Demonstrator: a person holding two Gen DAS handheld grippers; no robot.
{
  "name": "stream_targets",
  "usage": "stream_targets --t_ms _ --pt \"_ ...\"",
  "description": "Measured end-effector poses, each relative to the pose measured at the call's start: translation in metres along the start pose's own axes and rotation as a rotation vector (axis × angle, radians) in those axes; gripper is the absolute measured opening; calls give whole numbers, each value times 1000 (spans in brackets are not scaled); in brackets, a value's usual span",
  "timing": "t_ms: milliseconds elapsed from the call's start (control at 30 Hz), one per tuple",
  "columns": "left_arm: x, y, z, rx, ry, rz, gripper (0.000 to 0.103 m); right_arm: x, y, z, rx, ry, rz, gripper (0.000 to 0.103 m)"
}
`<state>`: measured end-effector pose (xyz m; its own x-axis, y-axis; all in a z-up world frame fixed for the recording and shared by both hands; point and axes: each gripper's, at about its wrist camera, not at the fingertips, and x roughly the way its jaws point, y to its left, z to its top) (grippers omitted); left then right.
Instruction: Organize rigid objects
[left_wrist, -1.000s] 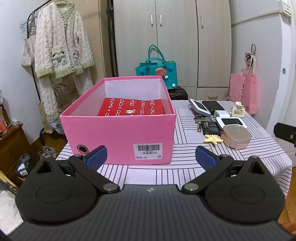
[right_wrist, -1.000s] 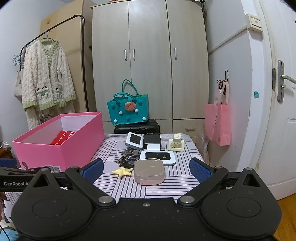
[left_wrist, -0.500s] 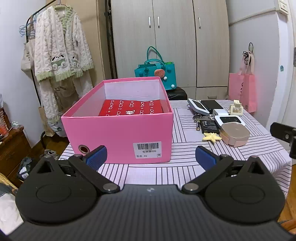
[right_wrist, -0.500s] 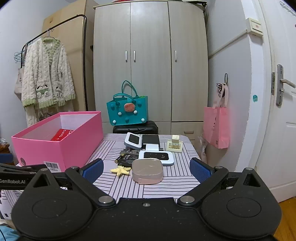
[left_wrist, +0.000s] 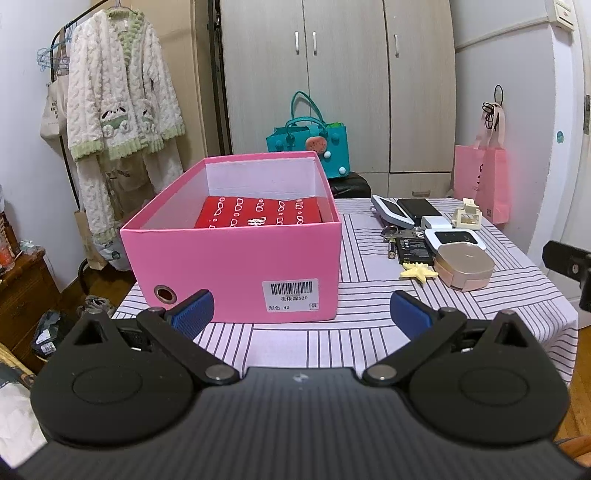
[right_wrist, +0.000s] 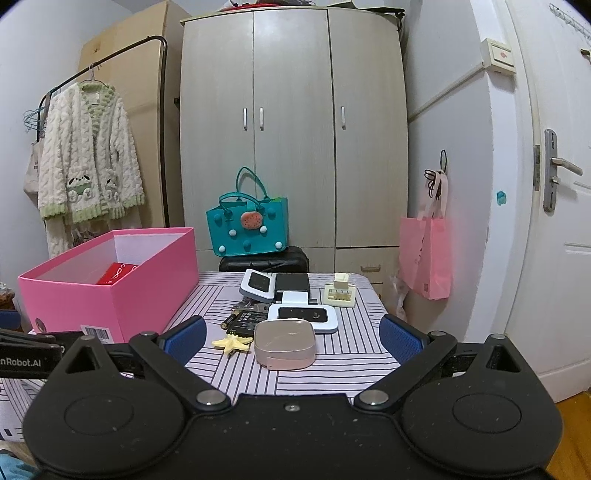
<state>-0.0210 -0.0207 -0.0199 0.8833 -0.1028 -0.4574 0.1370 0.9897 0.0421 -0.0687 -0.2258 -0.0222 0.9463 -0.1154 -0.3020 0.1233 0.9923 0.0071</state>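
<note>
A pink shoebox (left_wrist: 236, 266) (right_wrist: 110, 295) stands open on the striped tablecloth, with a red patterned box (left_wrist: 258, 216) lying inside. To its right lie small items: a gold rounded case (left_wrist: 463, 267) (right_wrist: 284, 343), a yellow starfish (left_wrist: 419, 273) (right_wrist: 232, 342), a black battery (right_wrist: 249, 319), a white router (right_wrist: 303, 315), a white device (right_wrist: 258, 286), a black slab (right_wrist: 291, 282) and a cream plug adapter (right_wrist: 340, 293). My left gripper (left_wrist: 301, 310) is open in front of the shoebox. My right gripper (right_wrist: 291, 334) is open, just short of the gold case.
The striped table (left_wrist: 369, 332) ends close to a white door (right_wrist: 554, 221) on the right. A teal bag (right_wrist: 247, 229) sits on a black case behind the table. A pink bag (right_wrist: 424, 254) hangs at the right; a coat rack (left_wrist: 118, 110) stands left.
Both grippers have drawn back slightly and tilted up, so the table contents sit lower and smaller in view. Nothing on the table has moved.
</note>
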Motion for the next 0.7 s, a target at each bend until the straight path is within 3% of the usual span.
stream_targets --t_ms 300,700 --pt "7 9 0 -50 31 -10 103 0 3 -1 -17 -5 -1 102" --pt "-1 4 0 -17 -25 0 102 3 4 -5 -21 8 0 102"
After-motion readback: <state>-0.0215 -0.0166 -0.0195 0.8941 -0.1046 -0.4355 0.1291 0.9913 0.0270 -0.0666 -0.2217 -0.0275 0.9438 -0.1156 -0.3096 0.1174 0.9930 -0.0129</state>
